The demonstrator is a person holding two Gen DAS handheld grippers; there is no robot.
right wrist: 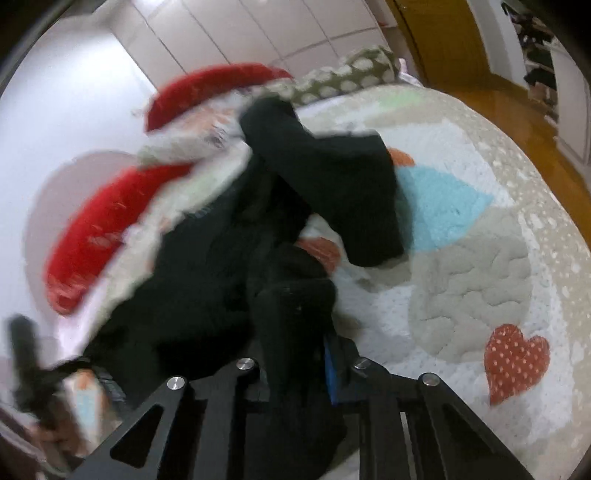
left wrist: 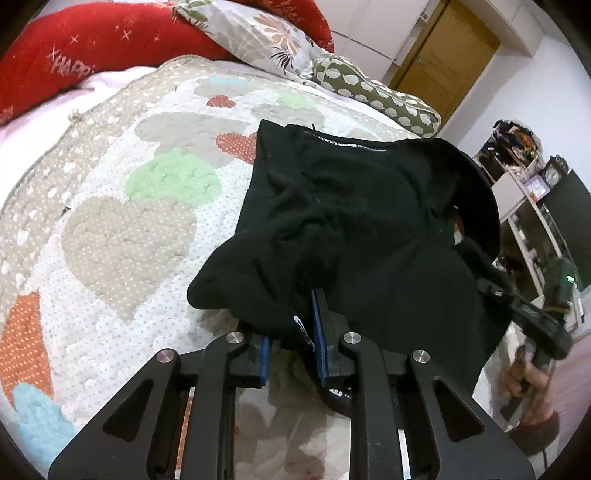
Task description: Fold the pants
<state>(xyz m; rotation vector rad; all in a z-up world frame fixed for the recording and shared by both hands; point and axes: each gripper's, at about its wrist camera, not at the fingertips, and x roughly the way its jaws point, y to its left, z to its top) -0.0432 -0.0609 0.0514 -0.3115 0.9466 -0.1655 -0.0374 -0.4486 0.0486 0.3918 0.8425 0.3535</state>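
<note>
Open quilt (left wrist: 122, 221) spreads left of the black pants (left wrist: 354, 221); red pillows (left wrist: 92, 48) and patterned cushions (left wrist: 376, 96) block the bed's far edge.

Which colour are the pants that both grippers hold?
The pants are plain black, seen best in the left wrist view.

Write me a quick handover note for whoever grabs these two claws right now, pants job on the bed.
Left claw: shut on a bunched edge of the black pants.
Right claw: shut on another part of the same pants; that view is blurred.
Pants: partly lifted, the rest lying crumpled on the heart-patterned quilt, with the waistband label toward the pillows.
Done: both grips taken.
Left: no neat fold shows yet. I'd spread the fabric flat, then fold it.
</note>
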